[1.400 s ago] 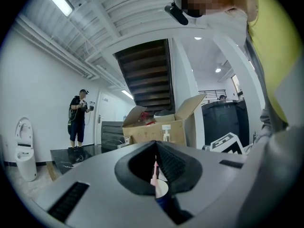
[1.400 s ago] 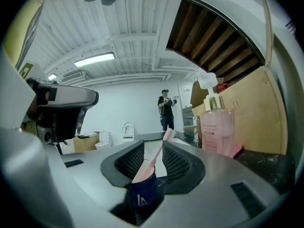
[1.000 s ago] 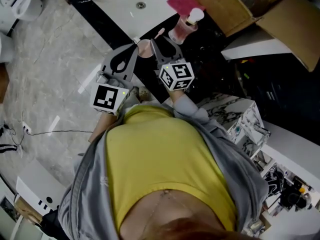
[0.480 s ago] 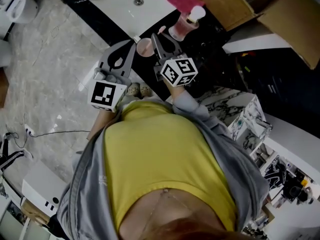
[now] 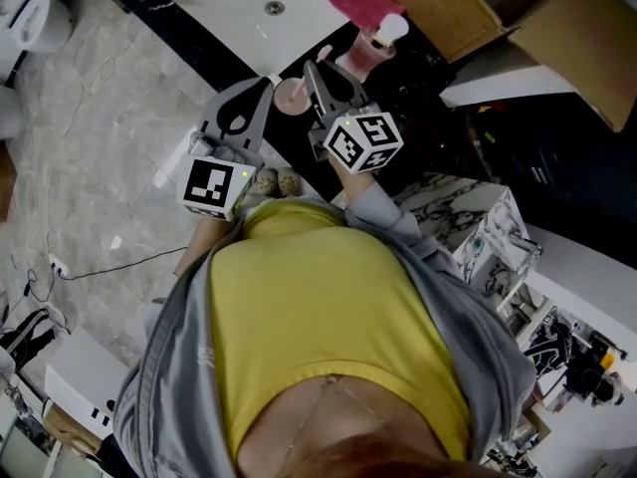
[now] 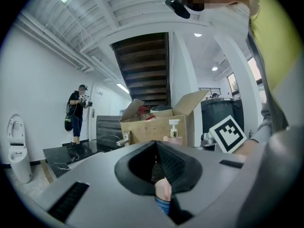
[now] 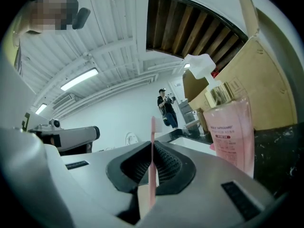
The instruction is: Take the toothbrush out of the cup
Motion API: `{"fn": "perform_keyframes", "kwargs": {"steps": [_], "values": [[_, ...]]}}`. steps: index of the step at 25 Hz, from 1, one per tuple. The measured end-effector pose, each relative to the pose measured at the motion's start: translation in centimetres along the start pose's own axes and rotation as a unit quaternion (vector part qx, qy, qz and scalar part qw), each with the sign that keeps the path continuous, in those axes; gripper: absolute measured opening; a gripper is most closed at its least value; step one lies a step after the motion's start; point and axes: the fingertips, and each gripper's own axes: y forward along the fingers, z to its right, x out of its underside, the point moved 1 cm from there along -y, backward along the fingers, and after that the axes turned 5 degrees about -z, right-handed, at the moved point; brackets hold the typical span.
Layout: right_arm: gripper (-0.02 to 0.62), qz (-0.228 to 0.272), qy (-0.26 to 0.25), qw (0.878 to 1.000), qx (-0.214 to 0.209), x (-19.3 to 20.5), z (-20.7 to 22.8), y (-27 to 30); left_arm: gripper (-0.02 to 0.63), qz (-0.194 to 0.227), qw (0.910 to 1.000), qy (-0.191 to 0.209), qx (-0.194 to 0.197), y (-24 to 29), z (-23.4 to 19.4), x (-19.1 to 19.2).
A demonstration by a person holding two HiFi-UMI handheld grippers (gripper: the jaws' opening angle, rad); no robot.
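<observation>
A small pink cup (image 5: 290, 95) stands on the black counter beside the sink. My left gripper (image 5: 267, 86) is shut on the cup; in the left gripper view its pink, blue-banded wall (image 6: 163, 196) sits pinched between the jaws of the left gripper (image 6: 158, 161). A pink toothbrush (image 7: 153, 160) stands upright between the jaws of my right gripper (image 7: 153, 148), which are closing on it, the pads against its handle. From above, the right gripper (image 5: 312, 69) is just right of the cup with the toothbrush (image 5: 320, 57) head poking past its tips.
A pink pump bottle (image 5: 373, 48) (image 7: 230, 127) stands close to the right of the cup. Behind are a white sink basin (image 5: 261, 8) and an open cardboard box (image 5: 518, 13). A marbled box (image 5: 468, 229) lies to the right. A person (image 6: 76, 110) stands far off.
The right gripper's jaws have gone from wide open to closed around the toothbrush, and that gripper has risen a little. The left gripper has stayed at the cup.
</observation>
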Motion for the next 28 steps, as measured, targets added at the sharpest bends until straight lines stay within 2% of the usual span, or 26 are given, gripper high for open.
{"fn": "perform_keyframes", "kwargs": {"steps": [5, 11, 20, 28], "values": [[0.023, 0.007, -0.02, 1.0, 0.0, -2.6, -1.4, -0.7, 0.002, 0.007, 1.0, 0.001, -0.001, -0.1, 0.0, -0.4], [0.023, 0.028, -0.078, 0.997, 0.01, -6.3, -3.5, -2.0, 0.002, 0.016, 0.9998, 0.005, -0.002, -0.2, 0.0, -1.3], [0.023, 0.069, -0.181, 0.98, 0.049, -11.1, -6.7, -4.3, 0.002, 0.032, 0.9992, 0.011, -0.02, -0.8, -0.7, -3.2], [0.023, 0.084, -0.198, 0.974, 0.077, -12.8, -7.3, -5.5, 0.002, 0.03, 0.998, 0.008, -0.054, -1.8, -2.0, -4.9]]}}
